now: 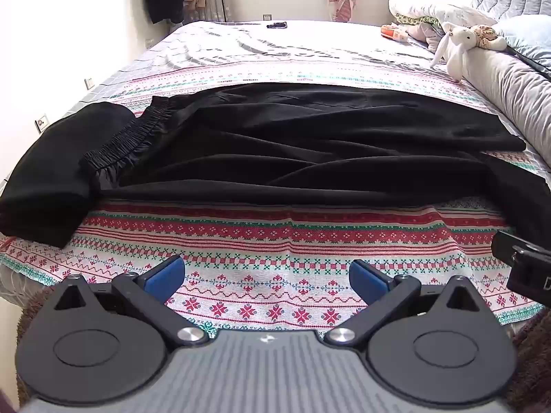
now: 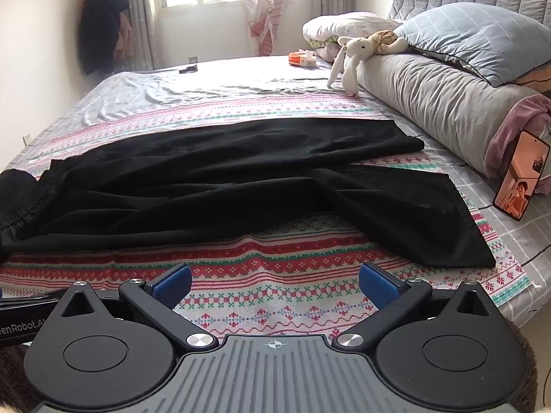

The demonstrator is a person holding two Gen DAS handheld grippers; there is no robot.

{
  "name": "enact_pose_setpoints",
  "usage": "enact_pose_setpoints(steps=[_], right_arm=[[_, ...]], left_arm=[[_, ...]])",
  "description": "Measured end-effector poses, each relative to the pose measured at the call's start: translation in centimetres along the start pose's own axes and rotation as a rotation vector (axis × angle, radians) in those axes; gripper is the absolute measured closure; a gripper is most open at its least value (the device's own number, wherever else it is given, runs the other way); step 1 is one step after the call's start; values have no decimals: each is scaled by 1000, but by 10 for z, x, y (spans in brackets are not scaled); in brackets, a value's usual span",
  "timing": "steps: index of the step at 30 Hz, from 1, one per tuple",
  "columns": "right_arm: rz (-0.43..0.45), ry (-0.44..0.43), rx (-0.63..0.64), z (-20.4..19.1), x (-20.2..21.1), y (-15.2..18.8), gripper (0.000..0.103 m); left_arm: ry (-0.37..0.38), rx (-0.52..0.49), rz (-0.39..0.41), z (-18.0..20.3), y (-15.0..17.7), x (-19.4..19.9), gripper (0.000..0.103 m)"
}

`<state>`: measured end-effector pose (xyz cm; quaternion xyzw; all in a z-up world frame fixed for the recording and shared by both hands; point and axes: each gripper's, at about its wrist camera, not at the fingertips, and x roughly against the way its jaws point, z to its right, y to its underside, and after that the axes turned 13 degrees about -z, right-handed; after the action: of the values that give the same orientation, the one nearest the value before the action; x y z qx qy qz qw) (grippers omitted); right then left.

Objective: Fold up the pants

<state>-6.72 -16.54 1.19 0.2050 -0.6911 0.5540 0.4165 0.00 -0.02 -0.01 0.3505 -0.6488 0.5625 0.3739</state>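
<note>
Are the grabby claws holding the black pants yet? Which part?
No, nothing is held. The left gripper and the right gripper are both open, above the patterned blanket, short of the black pants spread out ahead.

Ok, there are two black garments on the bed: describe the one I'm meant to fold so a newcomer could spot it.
Start at the red, green and white patterned cloth spread over the bed's near edge. Across it lie the long black fabric pants, spread flat, elastic waistband left, two legs running right. The black folded bundle beside the waistband is compact and already folded; the pants are the wide, unfolded ones.
</note>
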Motion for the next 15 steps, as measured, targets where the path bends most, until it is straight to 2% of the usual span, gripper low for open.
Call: enact_pose_setpoints(steps=[15], right_arm=[[3, -1, -6, 2, 2, -1, 0]], left_arm=[[-3, -6, 0, 1, 0, 0, 0]])
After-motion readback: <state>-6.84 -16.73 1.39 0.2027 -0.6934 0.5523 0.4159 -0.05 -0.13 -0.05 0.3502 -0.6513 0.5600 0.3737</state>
